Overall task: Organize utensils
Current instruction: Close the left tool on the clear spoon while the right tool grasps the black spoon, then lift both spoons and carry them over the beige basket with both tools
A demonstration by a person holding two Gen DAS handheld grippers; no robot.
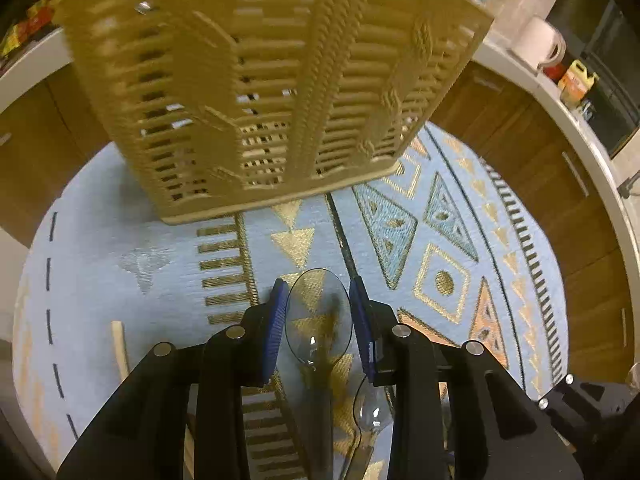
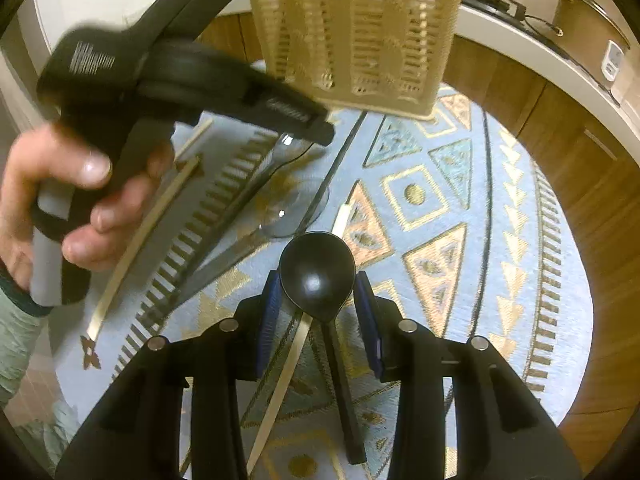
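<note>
A clear spoon [image 1: 319,312] is held by the left gripper [image 1: 319,300] and a black spoon [image 2: 317,278] by the right gripper [image 2: 318,300], so a lift over the basket [image 1: 272,92] rim is probably needed next.

A pale blue patterned cloth [image 1: 120,248] covers the round table. Wooden cabinets [image 1: 532,152] stand behind, with a white mug [image 1: 540,40] on the counter [image 1: 576,120].

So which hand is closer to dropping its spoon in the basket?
Probably the left. Its gripper holds the clear spoon with the basket looming large just ahead. The right gripper holds the black spoon, but the basket looks farther off in its view.
</note>
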